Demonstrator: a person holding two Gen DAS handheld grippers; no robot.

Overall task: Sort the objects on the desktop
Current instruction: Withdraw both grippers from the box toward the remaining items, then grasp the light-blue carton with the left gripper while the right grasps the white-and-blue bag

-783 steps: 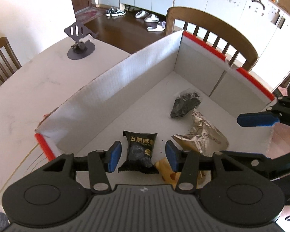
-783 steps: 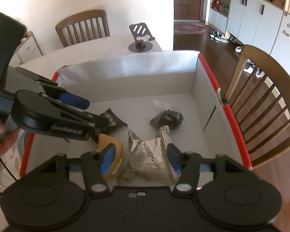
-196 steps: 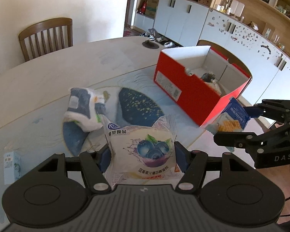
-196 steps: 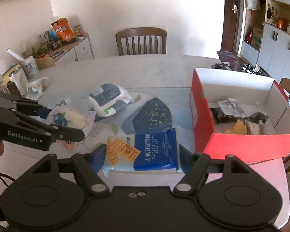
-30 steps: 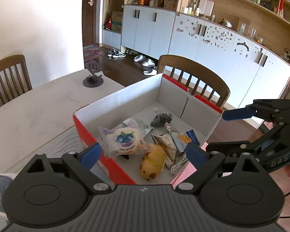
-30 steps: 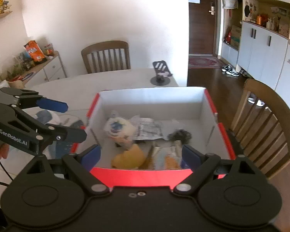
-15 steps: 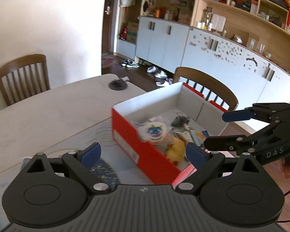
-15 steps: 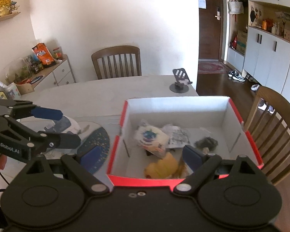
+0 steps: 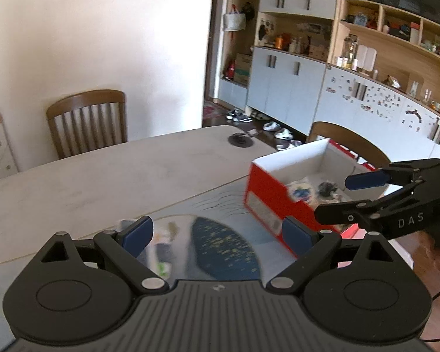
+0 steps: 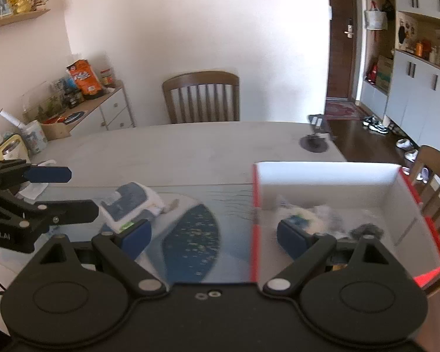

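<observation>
A red box with white inside (image 9: 274,202) (image 10: 322,173) stands on the table at the right and holds several snack packets (image 10: 296,214). A white and blue tissue pack (image 10: 132,202) lies on the table left of a dark blue oval mat (image 10: 190,237) (image 9: 220,249); in the left wrist view it is blurred behind my left finger (image 9: 161,249). My left gripper (image 9: 217,234) (image 10: 61,190) is open and empty above the mat. My right gripper (image 10: 214,236) (image 9: 352,196) is open and empty near the box's left wall.
A black phone stand (image 10: 315,140) (image 9: 240,140) sits at the table's far edge. Wooden chairs (image 10: 201,96) (image 9: 86,117) stand around the table. A sideboard with snacks and jars (image 10: 82,96) is at the far left. A tissue (image 10: 33,189) lies at the left table edge.
Both grippers have swung left, away from the box, so the mat and tissue pack now lie ahead. Both stay open and empty.
</observation>
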